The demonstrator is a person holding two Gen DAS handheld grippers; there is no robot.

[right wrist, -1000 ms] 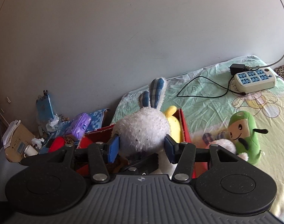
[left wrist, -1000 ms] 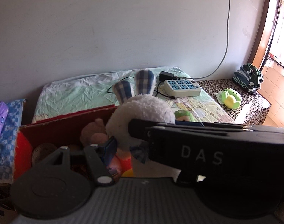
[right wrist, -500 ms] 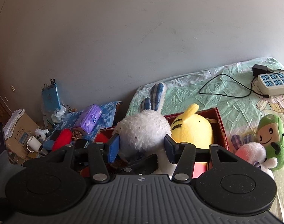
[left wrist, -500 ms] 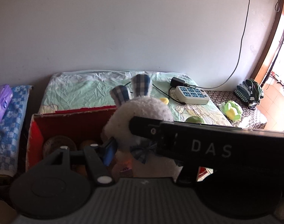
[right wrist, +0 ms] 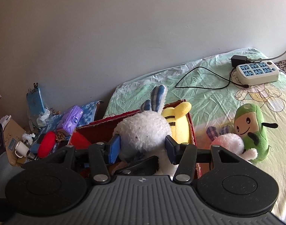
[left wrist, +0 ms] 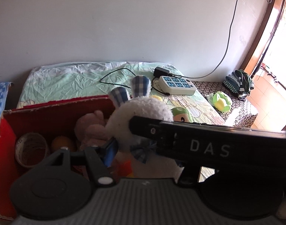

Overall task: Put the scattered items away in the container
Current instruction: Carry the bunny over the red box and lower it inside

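1. Across the middle of both frames lies the bed sheet (right wrist: pixel 208 97), pale green, wrinkled, with cartoon drawings at its right side.
2. At lower centre stands the red box (right wrist: pixel 97 125), made of cardboard, with worn edges; it holds a yellow plush (right wrist: pixel 177 125), a pink plush (left wrist: pixel 92 127) and a round tin (left wrist: pixel 31 150).
3. Between the blue pads of the right gripper (right wrist: pixel 143 149) sits the white rabbit plush (right wrist: pixel 144 129), fluffy, with checked ears; the jaws press on its head from both sides, above the box.
4. The left gripper (left wrist: pixel 141 150) shows one blue pad touching the same rabbit; the other finger is hidden behind a black bar with the letters "DAS", so I cannot tell its state.
5. Right of the box lie a green plush (right wrist: pixel 250 131) with a smiling face and a second rabbit (right wrist: pixel 227 142), touching each other.
6. At upper right rests a white power strip (right wrist: pixel 257 73) with blue sockets.
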